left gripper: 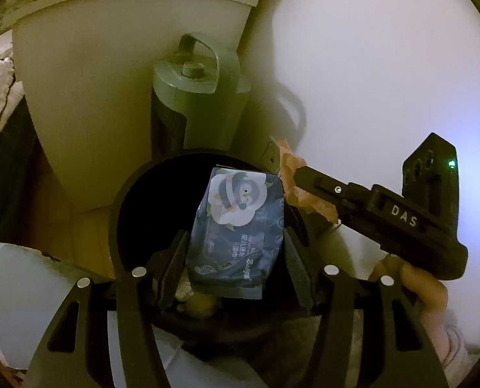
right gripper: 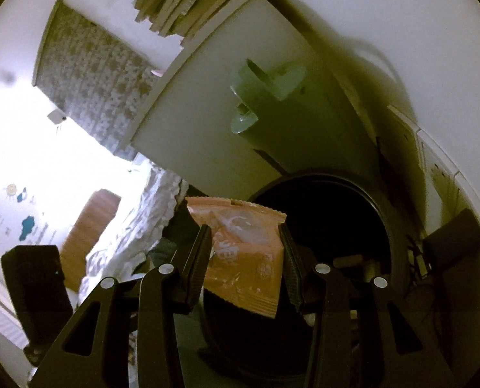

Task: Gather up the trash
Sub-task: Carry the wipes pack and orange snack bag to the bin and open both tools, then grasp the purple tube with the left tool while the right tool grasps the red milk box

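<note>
The left gripper (left gripper: pixel 236 242) is clamped on a dark blue wet-wipe packet (left gripper: pixel 238 226) printed with a penguin picture; its two pads press the packet's long sides, and the packet stands upright between them. Directly beneath and behind it is the round black trash bin (left gripper: pixel 117 213), its dark opening filling the middle of the left wrist view, with a few unclear scraps showing low inside.

The right gripper (right gripper: pixel 245 258) is closed on an orange snack wrapper (right gripper: pixel 243 258), a flat pouch with crimped ends that lies tilted between the pads. In the left wrist view the same wrapper (left gripper: pixel 291 174) pokes out crumpled from that gripper's tip at the bin's far right rim, and a hand (left gripper: pixel 424 287) shows under the gripper's body. In the right wrist view the wrapper hangs at the near left edge of the bin (right gripper: pixel 391 226), partly over its opening.

Just beyond the bin stands a grey-green appliance with a loop handle (left gripper: pixel 201 90), set against a white cabinet (left gripper: pixel 88 97). Left of the cabinet lies patterned white bedding (right gripper: pixel 136 226), with a wooden floor (right gripper: pixel 88 232) farther left.
</note>
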